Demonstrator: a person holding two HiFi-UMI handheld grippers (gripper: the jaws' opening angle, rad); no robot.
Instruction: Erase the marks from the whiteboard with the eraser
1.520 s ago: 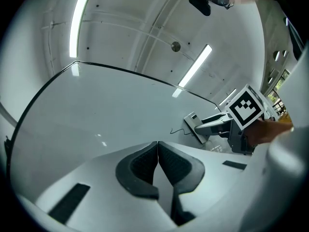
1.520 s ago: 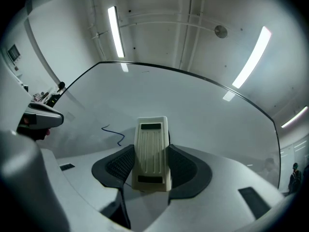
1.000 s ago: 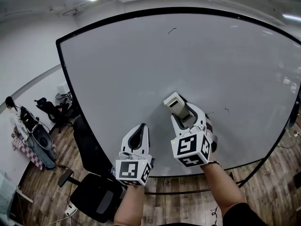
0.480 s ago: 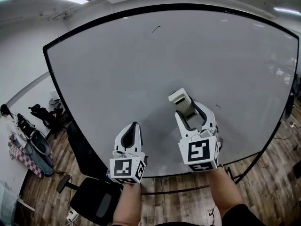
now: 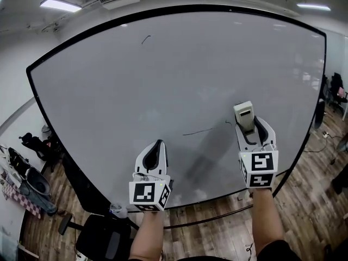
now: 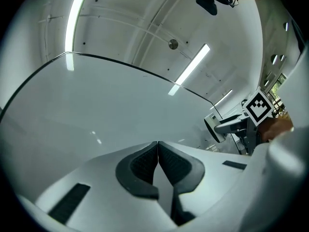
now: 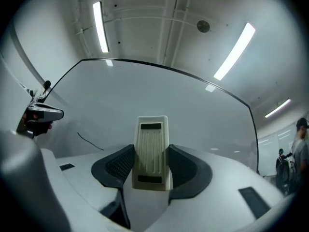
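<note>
The whiteboard (image 5: 163, 86) fills the head view. It carries a small mark (image 5: 145, 38) near the top, a long thin line (image 5: 198, 131) at mid-height and a short squiggle (image 5: 228, 123) beside it. My right gripper (image 5: 247, 125) is shut on the cream eraser (image 5: 244, 115), just right of the squiggle; whether the eraser touches the board I cannot tell. The right gripper view shows the eraser (image 7: 152, 151) upright between the jaws and the line (image 7: 89, 140) to its left. My left gripper (image 5: 154, 155) is shut on nothing (image 6: 158, 151), lower left of the line.
The board's black frame (image 5: 304, 140) curves down on the right above a wooden floor (image 5: 304, 222). A black office chair (image 5: 100, 238) stands below my left gripper. More chairs and clutter (image 5: 30, 162) sit at the far left. A person (image 7: 301, 151) stands at the far right.
My right gripper has carried the eraser to the right along the board, and the thin line now shows where it was. The left gripper has hardly moved.
</note>
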